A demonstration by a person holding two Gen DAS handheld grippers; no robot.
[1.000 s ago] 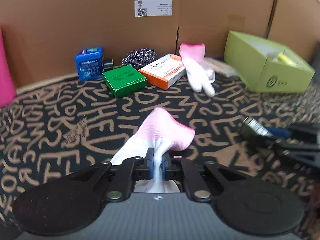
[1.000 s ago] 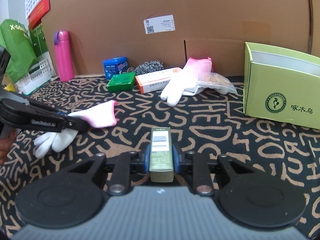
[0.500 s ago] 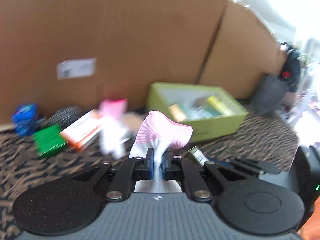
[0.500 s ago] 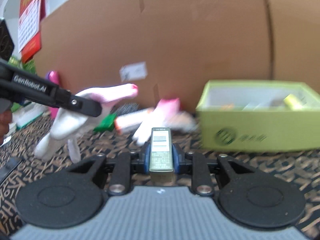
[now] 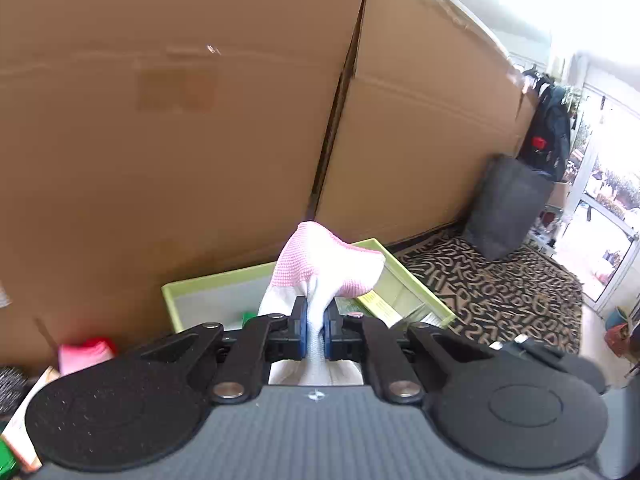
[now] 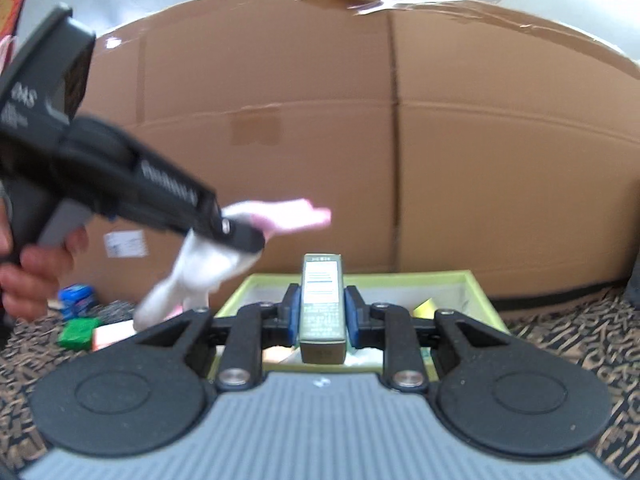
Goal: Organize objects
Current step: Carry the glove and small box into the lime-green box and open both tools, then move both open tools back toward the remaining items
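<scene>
My left gripper (image 5: 315, 322) is shut on a white glove with a pink cuff (image 5: 328, 266), lifted above the near edge of the open lime-green box (image 5: 416, 286). From the right wrist view, the left gripper (image 6: 244, 240) hangs left of centre with the glove (image 6: 192, 276) dangling from it. My right gripper (image 6: 322, 316) is shut on a small olive-green carton (image 6: 322, 308) with a white label, held in front of the green box (image 6: 476, 292). A yellow item (image 5: 376, 304) lies inside the box.
A tall cardboard wall (image 6: 400, 120) stands behind the box. On the patterned cloth (image 6: 580, 320) at left lie a blue tin (image 6: 76, 298), a green packet (image 6: 78, 332), an orange-white carton (image 5: 24, 424) and a second pink glove (image 5: 84, 354). A dark cushion (image 5: 504, 208) leans at the right.
Both grippers rose and swung right toward the green box, each keeping its object. The box moved from the right edge of the views to the centre, just beyond the fingertips.
</scene>
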